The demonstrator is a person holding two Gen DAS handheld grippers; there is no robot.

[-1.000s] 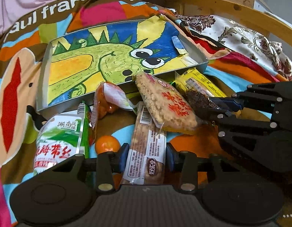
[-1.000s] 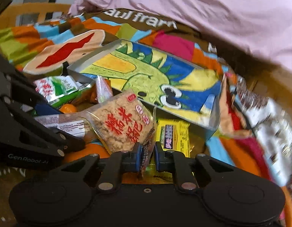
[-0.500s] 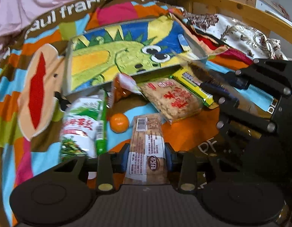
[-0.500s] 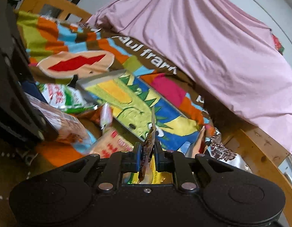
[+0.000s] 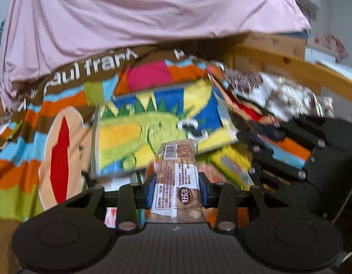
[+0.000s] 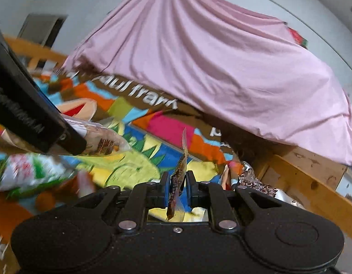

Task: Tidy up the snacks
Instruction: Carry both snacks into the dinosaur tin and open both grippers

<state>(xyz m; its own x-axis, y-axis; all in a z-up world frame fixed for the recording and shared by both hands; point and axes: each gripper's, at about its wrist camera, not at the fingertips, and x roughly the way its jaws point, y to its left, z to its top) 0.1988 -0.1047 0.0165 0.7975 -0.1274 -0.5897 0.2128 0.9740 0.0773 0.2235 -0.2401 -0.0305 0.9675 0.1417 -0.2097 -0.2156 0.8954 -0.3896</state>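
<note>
My left gripper point(image 5: 177, 191) is shut on a long brown snack bar point(image 5: 177, 171) with a white label and holds it up over the near edge of the shallow dinosaur-print box point(image 5: 139, 127). My right gripper point(image 6: 177, 190) is shut on a thin dark snack packet point(image 6: 179, 175), seen edge-on and standing upright, above the same box point(image 6: 139, 159). A yellow packet point(image 5: 230, 162) lies by the box's near right corner. A green and white packet point(image 6: 27, 171) and an orange fruit point(image 6: 44, 202) lie at the left in the right wrist view.
The colourful printed blanket point(image 5: 50, 105) covers the bed. A pink sheet point(image 5: 130, 11) drapes behind the box. A wooden bed rail point(image 6: 308, 182) runs at the right. The right gripper's black body point(image 5: 308, 159) is close on the right in the left wrist view.
Both grippers have lifted with their snacks, away from the pile and toward the box. The right gripper's packet came off the heap and now stands edge-on.
</note>
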